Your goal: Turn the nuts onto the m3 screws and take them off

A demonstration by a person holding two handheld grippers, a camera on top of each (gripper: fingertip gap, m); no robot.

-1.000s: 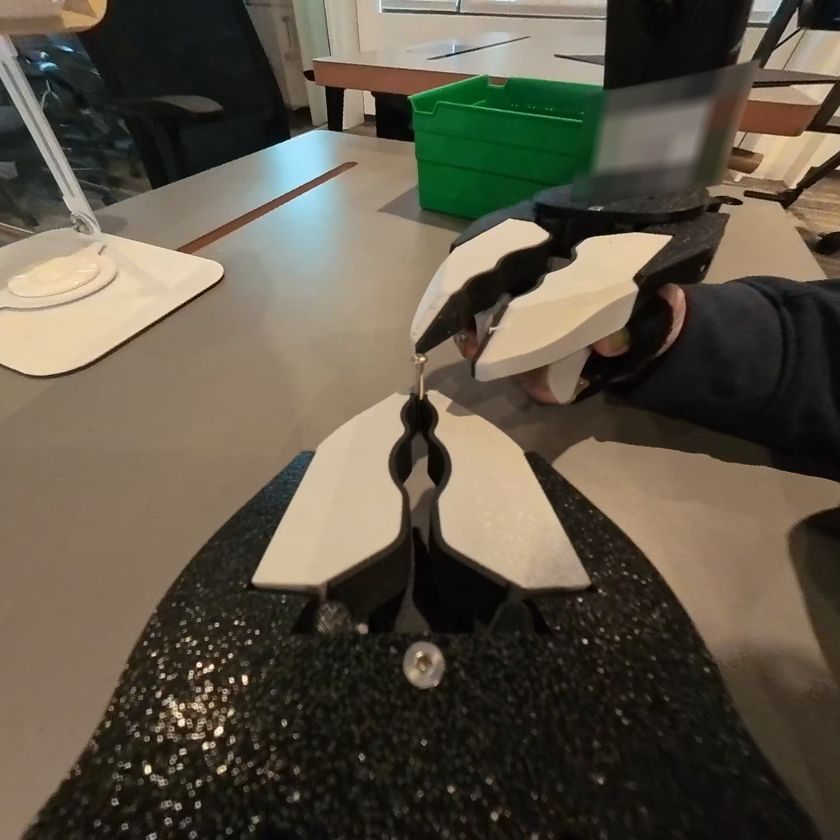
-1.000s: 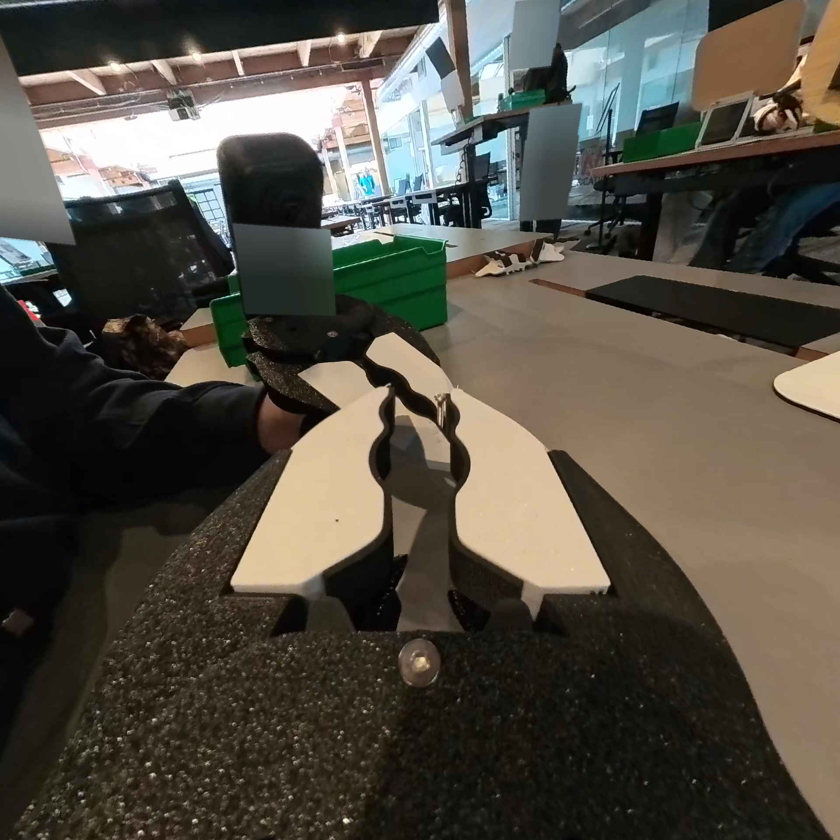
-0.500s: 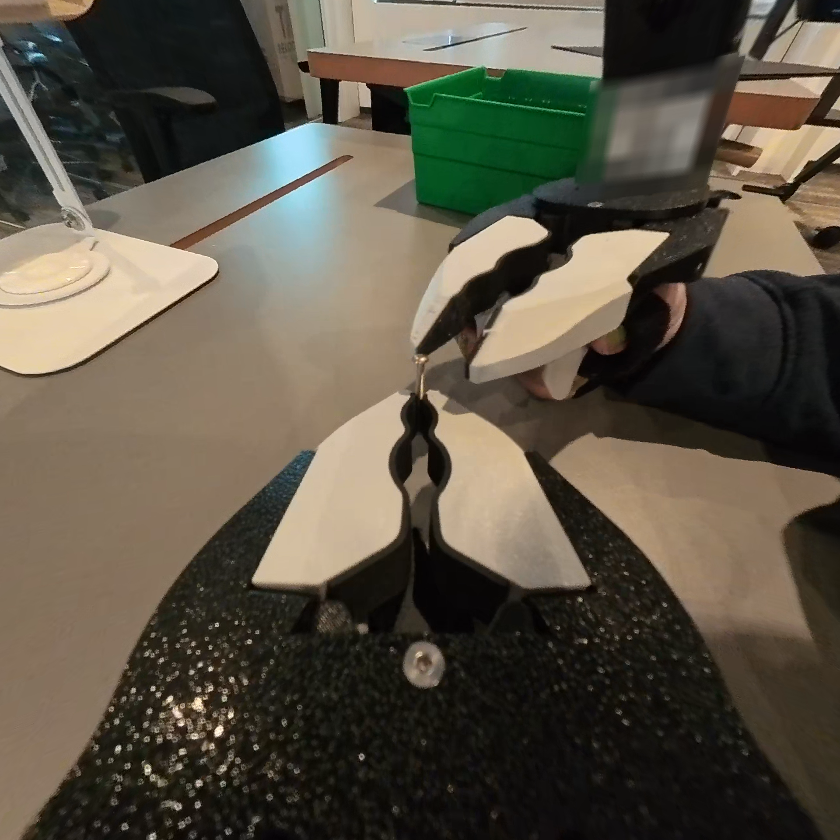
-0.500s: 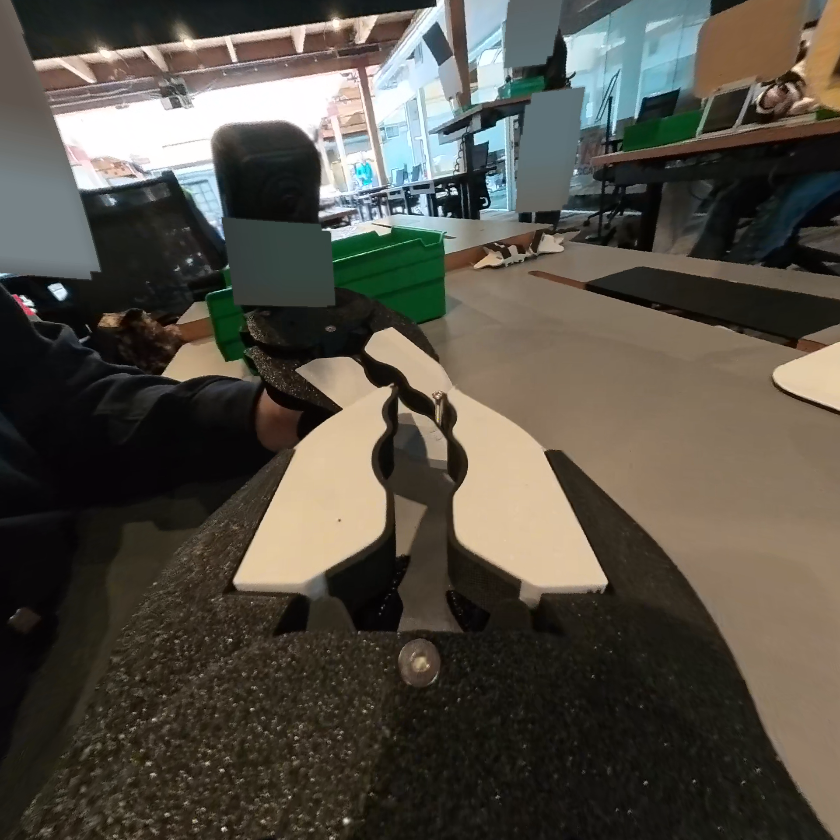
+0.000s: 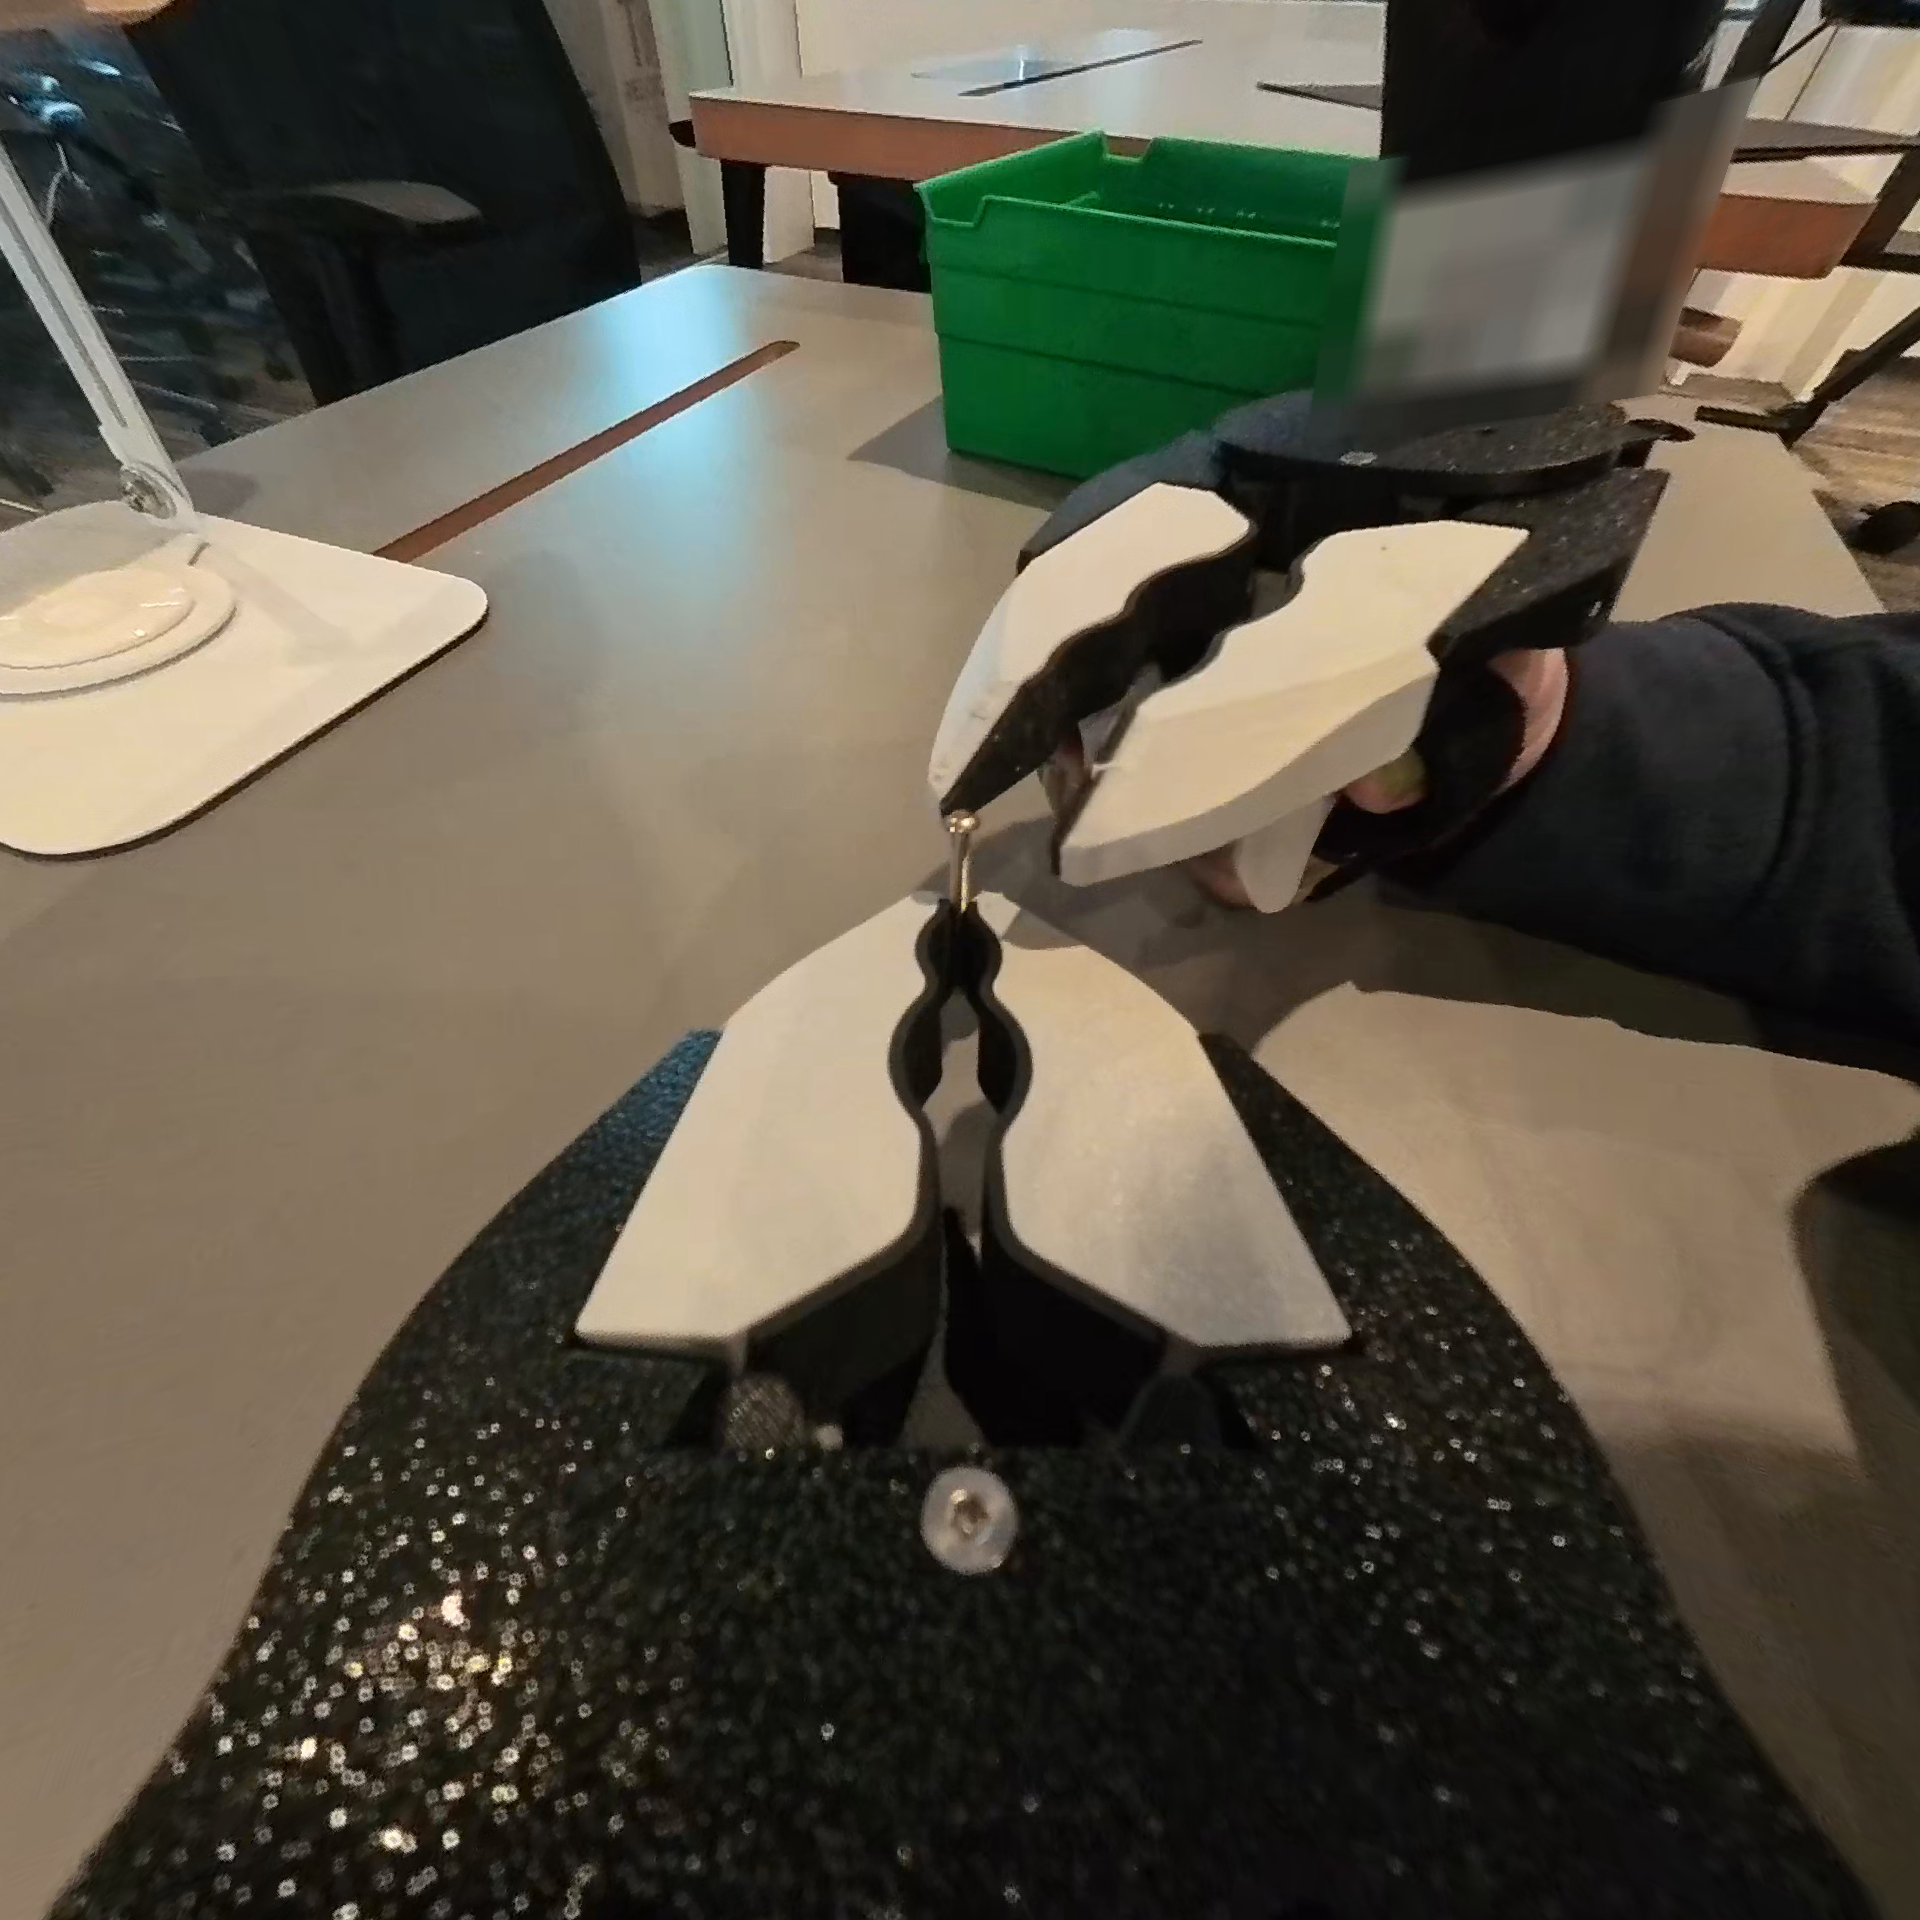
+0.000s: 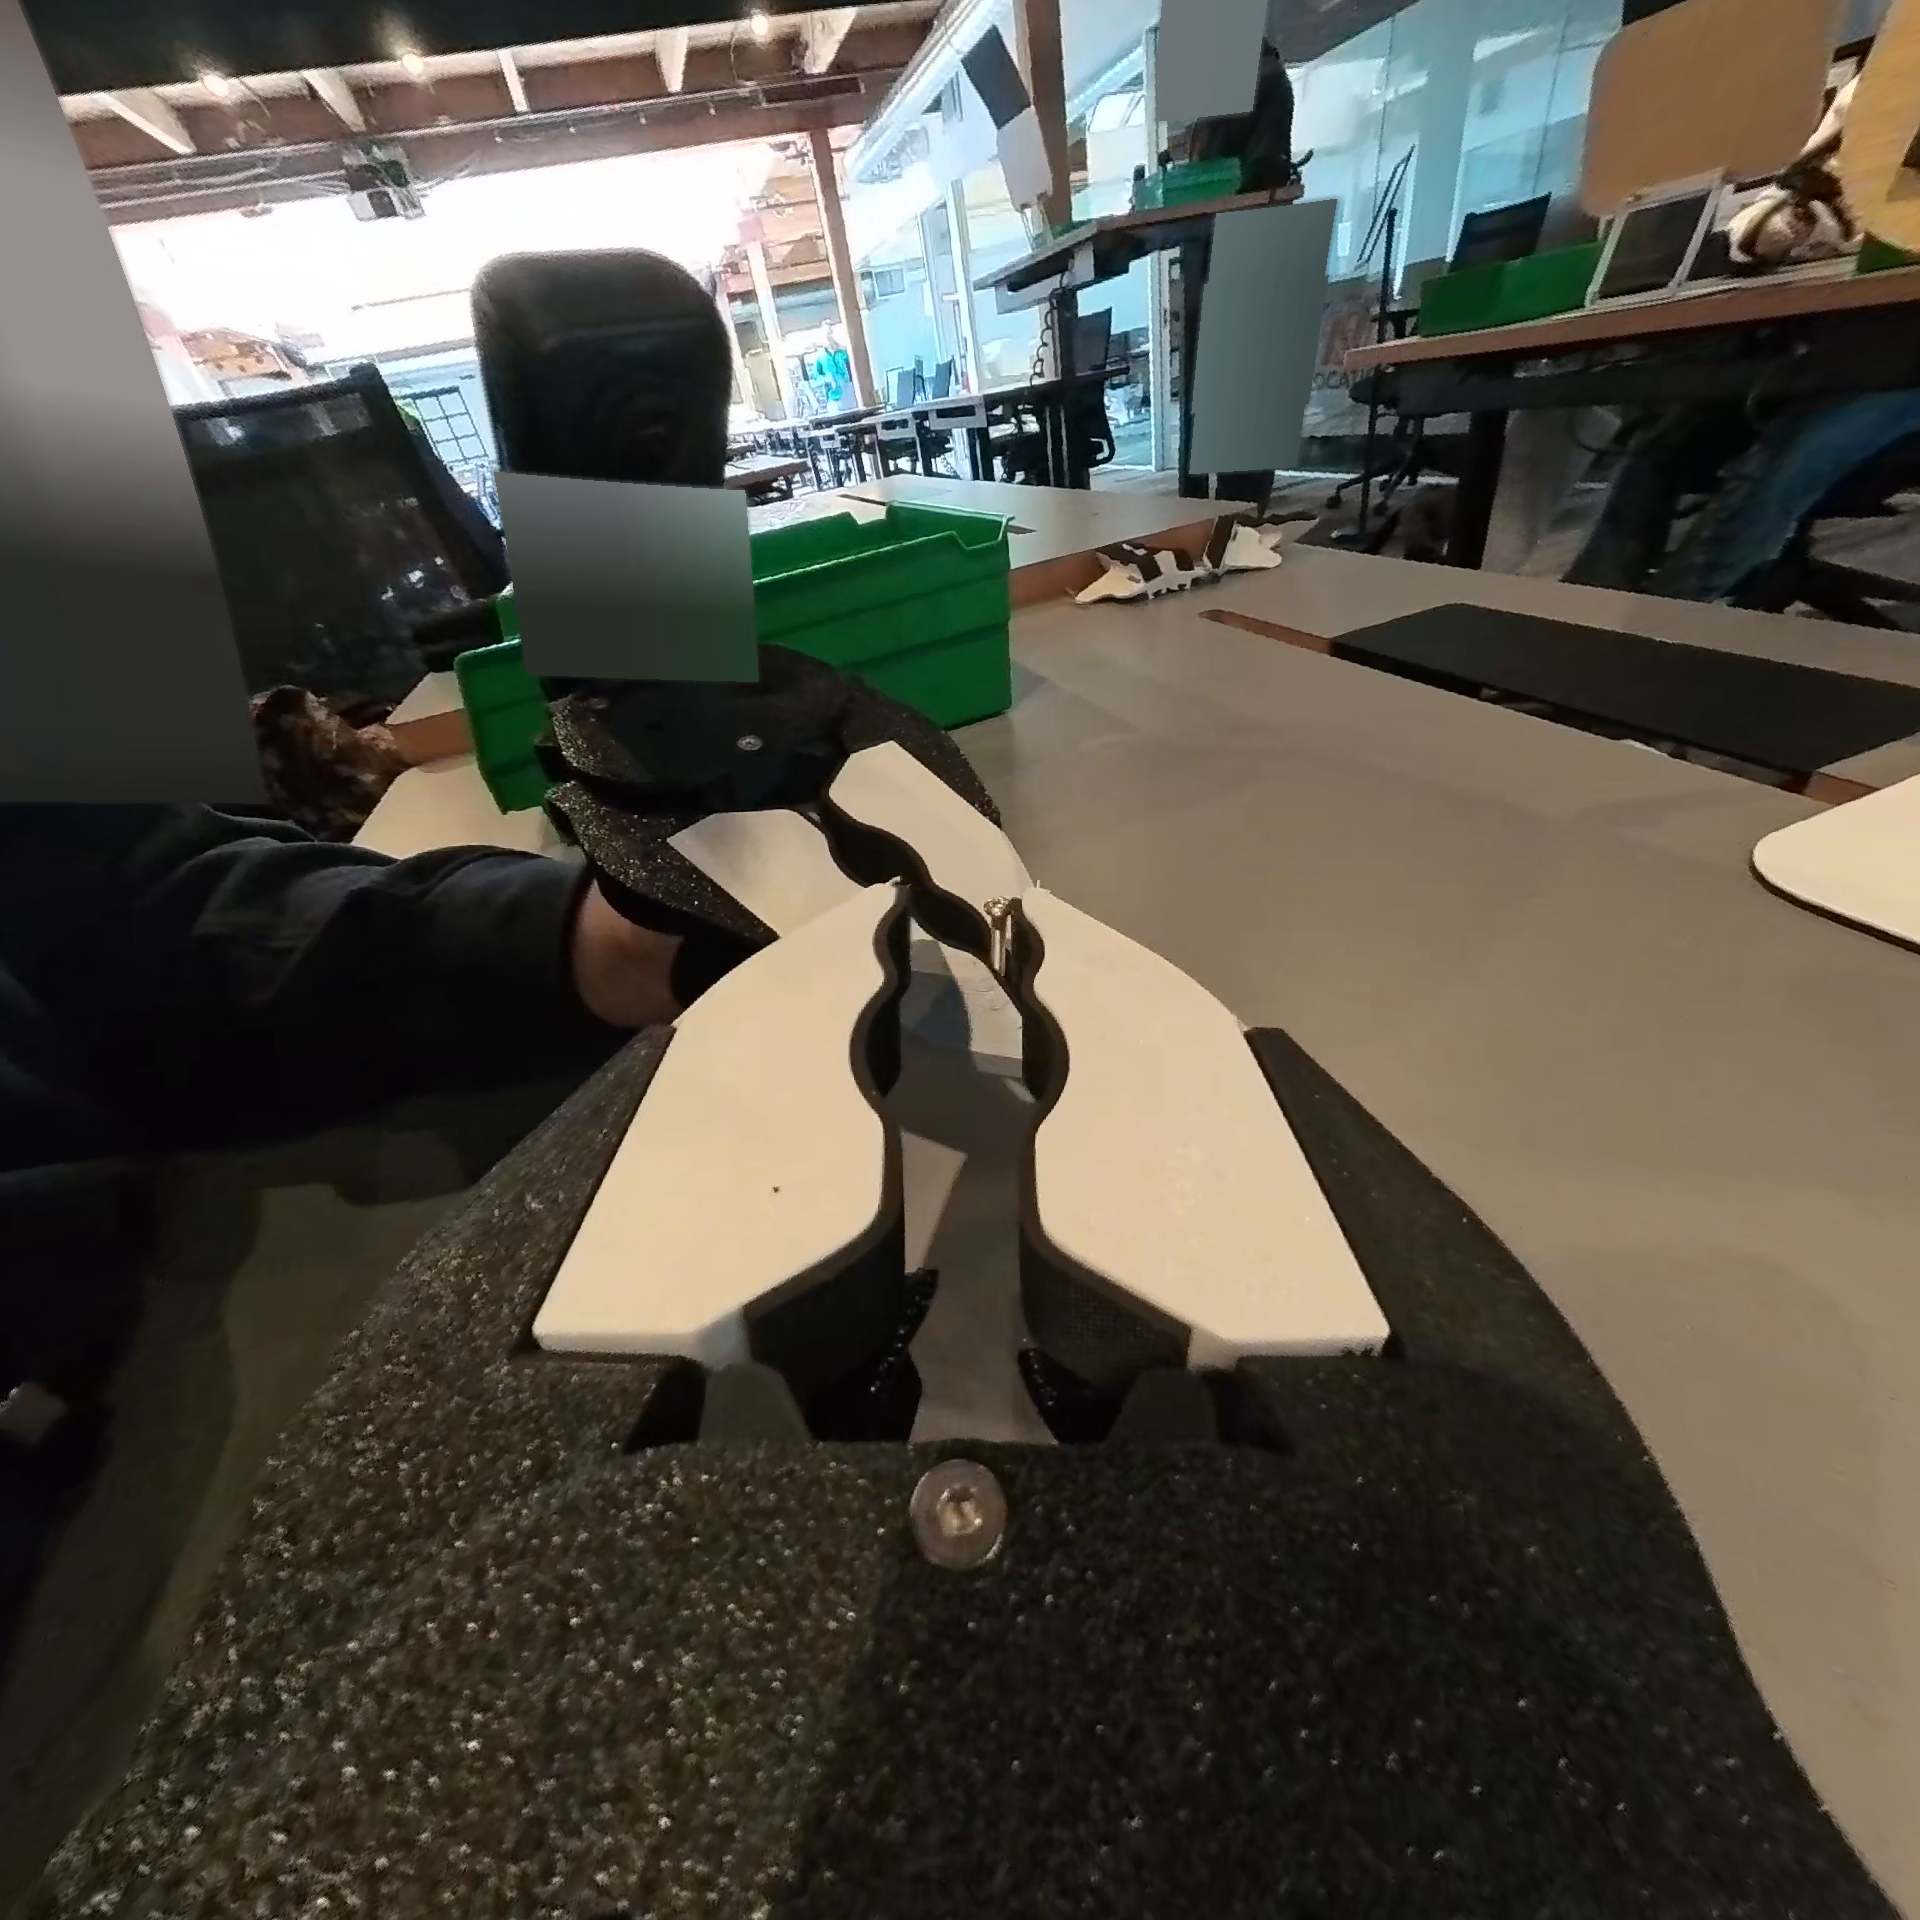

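Both claws barely moved: left claw [image 5: 961, 914] pinches screw [image 5: 964, 860]; right claw [image 6: 961, 899] (parted) alongside.

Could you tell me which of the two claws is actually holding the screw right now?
The left claw: its fingertips are pinched shut on the upright screw. The right claw is open, one tip just above the screw's head.

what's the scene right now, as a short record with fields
surface: grey table
left gripper: shut on the screw, holding it upright by its lower end
screw: thin, metallic, head on top
right gripper: open, one fingertip touching the screw head
nut: too small to make out
green bin: far side of table, behind the grippers
white pad: off to one side of the table, bearing a clear stand
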